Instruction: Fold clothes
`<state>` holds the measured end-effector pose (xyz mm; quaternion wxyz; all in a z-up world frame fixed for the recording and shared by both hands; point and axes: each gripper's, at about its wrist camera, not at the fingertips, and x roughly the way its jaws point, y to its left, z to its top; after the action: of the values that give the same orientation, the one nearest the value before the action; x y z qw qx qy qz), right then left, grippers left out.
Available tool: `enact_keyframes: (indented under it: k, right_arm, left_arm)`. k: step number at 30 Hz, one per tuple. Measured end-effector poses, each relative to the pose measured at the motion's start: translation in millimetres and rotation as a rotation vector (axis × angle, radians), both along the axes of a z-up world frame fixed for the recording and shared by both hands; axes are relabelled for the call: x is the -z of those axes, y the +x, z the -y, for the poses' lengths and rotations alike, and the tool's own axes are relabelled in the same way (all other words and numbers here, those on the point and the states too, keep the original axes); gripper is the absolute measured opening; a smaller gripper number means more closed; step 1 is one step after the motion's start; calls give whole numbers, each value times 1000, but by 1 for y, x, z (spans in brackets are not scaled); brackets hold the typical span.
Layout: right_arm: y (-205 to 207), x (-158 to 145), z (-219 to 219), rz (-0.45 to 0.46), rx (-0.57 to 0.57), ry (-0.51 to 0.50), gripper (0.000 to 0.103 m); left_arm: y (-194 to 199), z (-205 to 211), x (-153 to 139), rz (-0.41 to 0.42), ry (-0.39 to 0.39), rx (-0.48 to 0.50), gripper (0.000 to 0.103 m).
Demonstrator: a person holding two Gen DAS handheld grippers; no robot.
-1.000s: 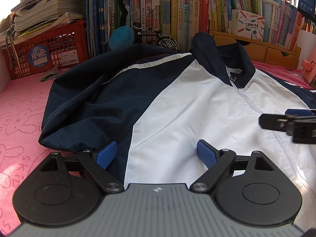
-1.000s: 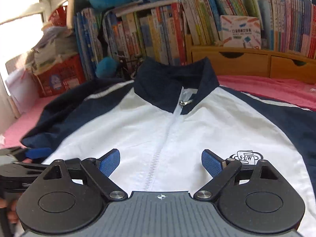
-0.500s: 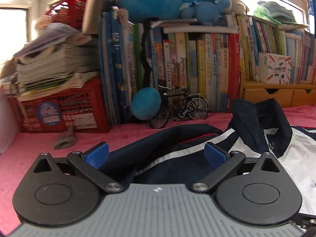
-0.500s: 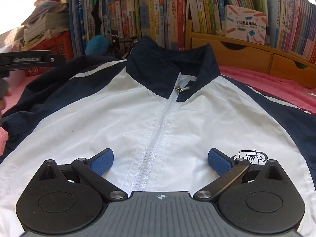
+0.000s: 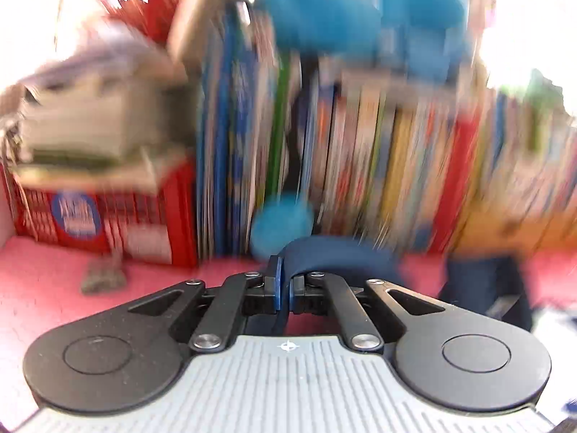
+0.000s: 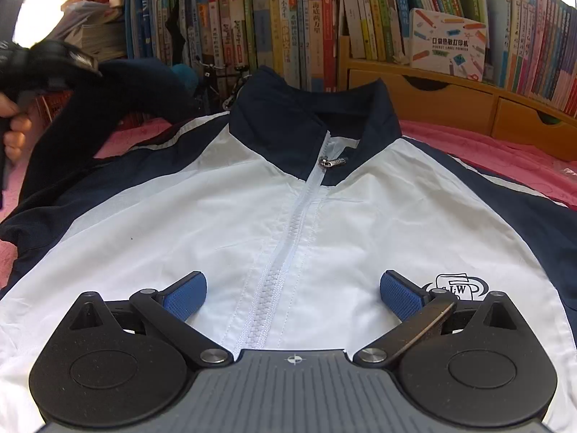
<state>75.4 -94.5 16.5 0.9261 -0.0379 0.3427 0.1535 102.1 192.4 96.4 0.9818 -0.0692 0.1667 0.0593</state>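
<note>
Here the jacket (image 6: 295,223) lies face up on the pink bed (image 6: 505,151), zipped, collar toward the books (image 6: 288,29), its white front spread flat and its far sleeve stretched out along the right. The left gripper (image 5: 285,288) has its fingers pressed together on a fold of navy cloth — the sleeve (image 6: 119,86), by the look of it — and holds it raised off the bed; in the right wrist view the sleeve arches up from the jacket's shoulder to that gripper, with the person's hand (image 6: 14,130) gripping the handle below. Held high like that, the sleeve hangs free of the body panel, so it can be swung across the chest without dragging the rest along. The left view is heavily blurred, which suggests quick motion, though its direction cannot be read. The right gripper (image 6: 294,297) hovers low over the hem end of the front, its fingers spread wide either side of the zip (image 6: 285,252) and holding nothing — whether they touch the cloth I cannot tell. Placed there, it is well set to pin the body down while the sleeve comes over. My judgement is that a sleeve fold is under way; the body itself lies unfolded.
</note>
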Motion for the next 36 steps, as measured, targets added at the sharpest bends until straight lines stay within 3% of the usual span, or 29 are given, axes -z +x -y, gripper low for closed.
enact_keyframes:
  k: [3,7,10,12,14,17,19,21,22,25,26,27,30,31,32,33,34,35,36]
  right_arm:
    - [0,0,0,0,1,1,103]
    - [0,-1,0,0,2,5,103]
    - [0,-1,0,-1,2,5,103]
    - [0,-1,1,-1,1,5,103]
    - [0,-1,2,0,-1,4,103]
    - [0,-1,5,0,-4,3,103]
    - [0,-1,5,0,-5,2,103]
    - [-1,-1,6,0,-6,1,103]
    - [-1,-1,6,0,-6,0,103]
    - [-1,-1,6,0,-7,-1,103]
    - [-1,-1,6,0,-7,-1,103]
    - [0,0,6,0,-7,-1,103]
    - [0,0,6,0,-7,-2,103]
    - [0,0,6,0,-7,1,103]
    - [0,-1,8,1,-6,10,103]
    - [-1,-1,9,2,-5,19,103]
    - [-1,-1,10,3,-4,28,103]
    - [-1,-2,12,4,-3,37,103]
    - [-1,-2,13,5,-2,46,103]
  left_arm:
    - [-30,-33,-30,87,15,-86,4]
    - [-56,-116,-28,-13,-41,-342,7]
    - [-81,-171,-2,-146,-128,-477,19]
    - [-96,-191,18,-207,-166,-521,38]
    - [-109,-202,36,-251,-189,-549,49]
    - [-110,-204,49,-297,-179,-578,55]
    - [-99,-190,47,-346,-50,-555,55]
    - [-88,-156,43,-392,209,-449,55]
    - [-84,-138,42,-393,302,-363,55]
    - [-81,-98,33,-321,365,-130,63]
    - [-79,-87,31,-295,378,-80,79]
    - [-72,-79,32,-289,396,-57,87]
    - [-31,-72,58,-393,456,-156,85]
    - [-25,-80,65,-415,411,-195,82]
    - [-18,-87,73,-437,367,-235,68]
    - [-11,-95,80,-459,322,-274,45]
    - [-8,-102,83,-463,267,-309,33]
    - [-14,-107,76,-423,193,-323,17]
    - [-20,-110,65,-370,124,-311,15]
